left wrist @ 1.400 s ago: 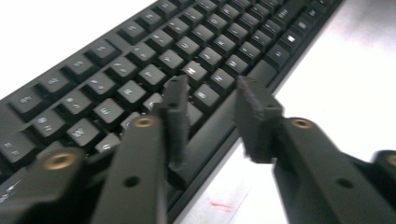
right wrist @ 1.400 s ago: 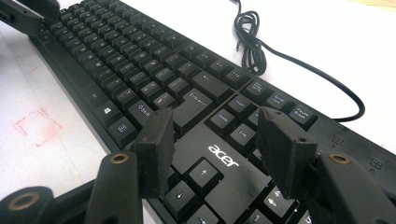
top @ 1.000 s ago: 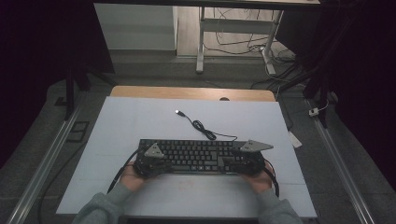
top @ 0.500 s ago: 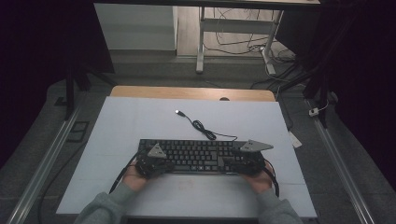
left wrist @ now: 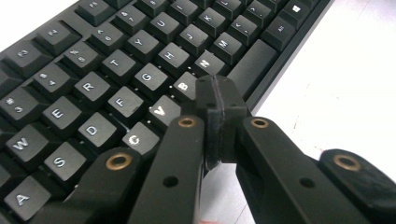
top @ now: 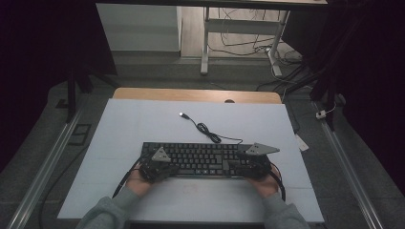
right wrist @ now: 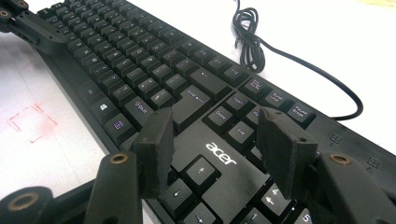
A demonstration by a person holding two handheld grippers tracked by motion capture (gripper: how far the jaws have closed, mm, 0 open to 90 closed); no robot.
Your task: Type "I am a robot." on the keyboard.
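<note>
While both hands rest at the near edge of the bench (top: 143, 124), the stock on it runs as follows, largest first.

Bench: white top, wooden strip along the far edge; faint red square marks on the surface in front of the keyboard.

Keyboard (top: 200, 157): black Acer full-size board, lying flat and square to the person in the near half of the bench, close to its front edge. Its cable (top: 210, 134) leaves the far right corner, loops once and ends in a loose USB plug (top: 182, 114) lying unplugged farther back.

Left hand-held gripper (left wrist: 216, 100): jaws clenched together with nothing between them, the joined tip poised at the bottom letter row, over the B and N keys; whether it touches a key I cannot tell.

Right hand-held gripper (right wrist: 215, 140): jaws released and standing apart, grasping nothing, hovering over the bare panel between the arrow keys and the Delete/End block.

Step in hand, as judged: pressing keys, the clenched left tip serving as a single finger. To do it well, bring the tip straight down onto the middle of one keycap, since it is nearly as wide as a key and could catch a neighbour. Press lightly so the board does not slide, and keep the right jaws lifted off the arrow cluster.
</note>
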